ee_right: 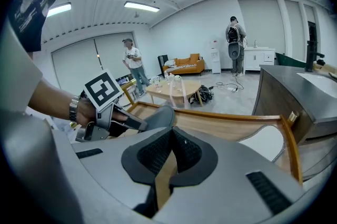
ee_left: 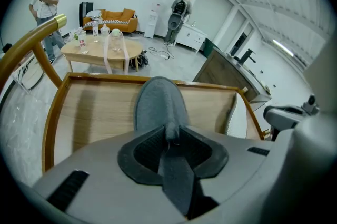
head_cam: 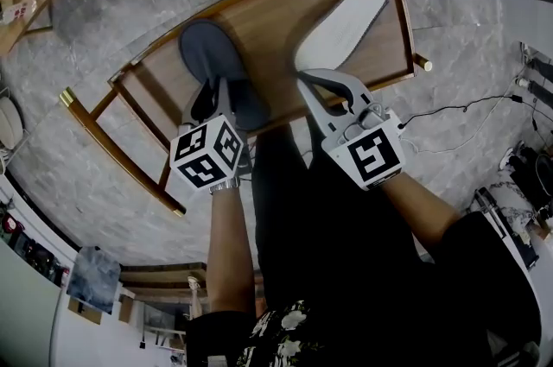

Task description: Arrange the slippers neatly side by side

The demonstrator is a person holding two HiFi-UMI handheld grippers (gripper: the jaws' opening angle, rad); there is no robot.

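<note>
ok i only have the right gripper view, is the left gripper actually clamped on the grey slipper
observer: Its own view shows the left gripper with jaws apart. The heel edge of the grey slipper sits in the gap, so it does not look clamped.
operator: and how do the two slippers lie from above
observer: In the head view they splay in a V on the wooden rack. The grey toe points to the upper left, the white slipper to the upper right, with bare wood between them.
operator: where's my tip relative to the white one
observer: The right gripper ends right at the white slipper's heel end. I cannot tell whether it touches.
</note>
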